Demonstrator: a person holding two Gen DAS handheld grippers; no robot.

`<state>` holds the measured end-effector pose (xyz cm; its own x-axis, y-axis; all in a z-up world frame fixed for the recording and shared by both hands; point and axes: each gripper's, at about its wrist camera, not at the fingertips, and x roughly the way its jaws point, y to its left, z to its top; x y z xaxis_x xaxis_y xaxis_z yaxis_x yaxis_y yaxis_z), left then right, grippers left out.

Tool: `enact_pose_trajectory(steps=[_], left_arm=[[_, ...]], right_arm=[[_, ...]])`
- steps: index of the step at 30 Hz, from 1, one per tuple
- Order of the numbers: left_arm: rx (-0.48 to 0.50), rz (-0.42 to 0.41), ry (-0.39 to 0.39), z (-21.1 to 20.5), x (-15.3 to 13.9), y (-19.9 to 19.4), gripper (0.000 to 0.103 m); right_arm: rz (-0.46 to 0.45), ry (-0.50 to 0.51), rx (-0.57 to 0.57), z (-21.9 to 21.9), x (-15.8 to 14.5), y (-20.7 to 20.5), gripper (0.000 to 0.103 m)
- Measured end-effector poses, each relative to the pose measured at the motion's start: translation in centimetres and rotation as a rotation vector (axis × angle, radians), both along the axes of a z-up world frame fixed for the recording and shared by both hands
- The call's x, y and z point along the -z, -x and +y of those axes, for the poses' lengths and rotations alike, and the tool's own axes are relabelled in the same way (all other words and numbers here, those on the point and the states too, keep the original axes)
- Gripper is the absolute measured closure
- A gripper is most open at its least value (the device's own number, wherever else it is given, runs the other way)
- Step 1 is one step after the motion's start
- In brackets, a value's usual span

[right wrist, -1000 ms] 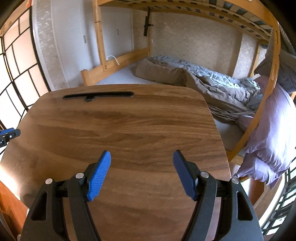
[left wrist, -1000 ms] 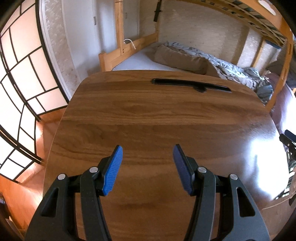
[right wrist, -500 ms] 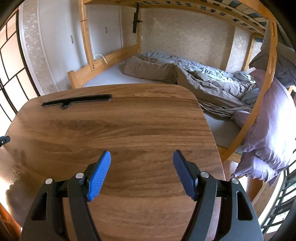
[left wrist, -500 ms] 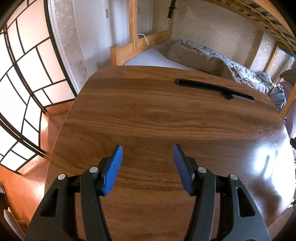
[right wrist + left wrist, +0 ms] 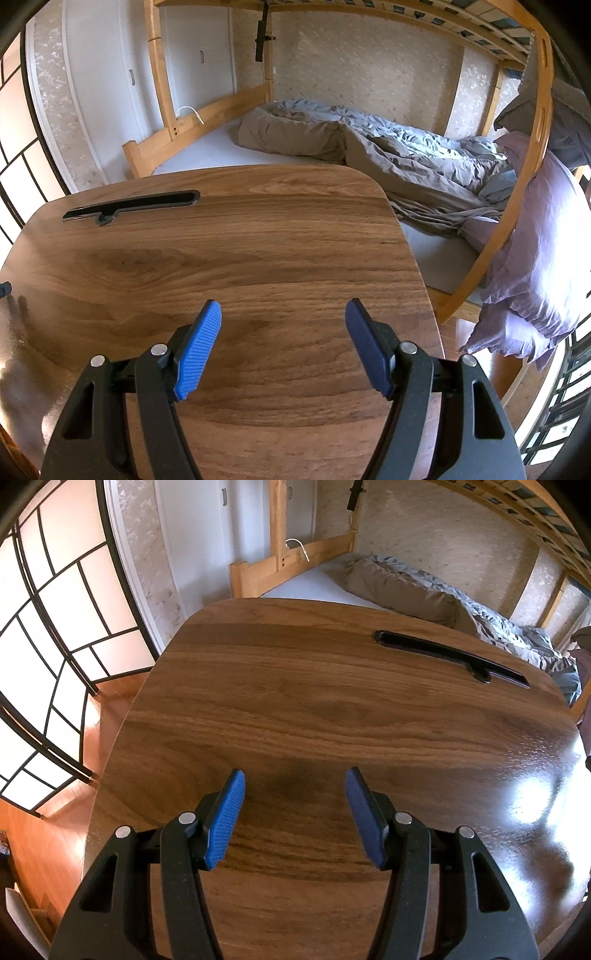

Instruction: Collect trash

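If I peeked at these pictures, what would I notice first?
The big brown wooden table fills the middle, with a long black slot near its far edge. At the bottom, the left gripper and the right gripper hang open over it, holding nothing. Behind stands a wooden bunk bed with a rumpled grey blanket.

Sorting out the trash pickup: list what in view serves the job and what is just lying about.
For the job:
- left tool, open, holding nothing
- right tool, open, holding nothing
- no trash shows in either view

Just there:
- wooden table
- black slot in the tabletop
- bunk bed
- rumpled bedding
- pillow
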<state>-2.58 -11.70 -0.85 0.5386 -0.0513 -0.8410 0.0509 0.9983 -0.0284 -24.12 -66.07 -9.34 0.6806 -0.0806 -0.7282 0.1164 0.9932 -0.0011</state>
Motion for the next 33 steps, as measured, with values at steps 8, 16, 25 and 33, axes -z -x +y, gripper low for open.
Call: enact_pose_trajectory(steps=[8, 16, 25, 33], left_arm=[[-0.004, 0.003, -0.004, 0.1, 0.2, -0.5, 0.045], [-0.005, 0.006, -0.005, 0.3, 0.4, -0.7, 0.045], [-0.008, 0.003, -0.013, 0.5, 0.8, -1.1, 0.045], [-0.008, -0.004, -0.021, 0.6, 0.9, -1.3, 0.045]], right_arm=[[0.008, -0.008, 0.007, -0.5, 0.4, -0.5, 0.034], [0.009, -0.008, 0.007, -0.6, 0.5, -0.5, 0.034], [0.011, -0.006, 0.013, -0.8, 0.8, -0.7, 0.034], [0.020, -0.002, 0.028, -1.5, 1.5, -1.1, 0.034]])
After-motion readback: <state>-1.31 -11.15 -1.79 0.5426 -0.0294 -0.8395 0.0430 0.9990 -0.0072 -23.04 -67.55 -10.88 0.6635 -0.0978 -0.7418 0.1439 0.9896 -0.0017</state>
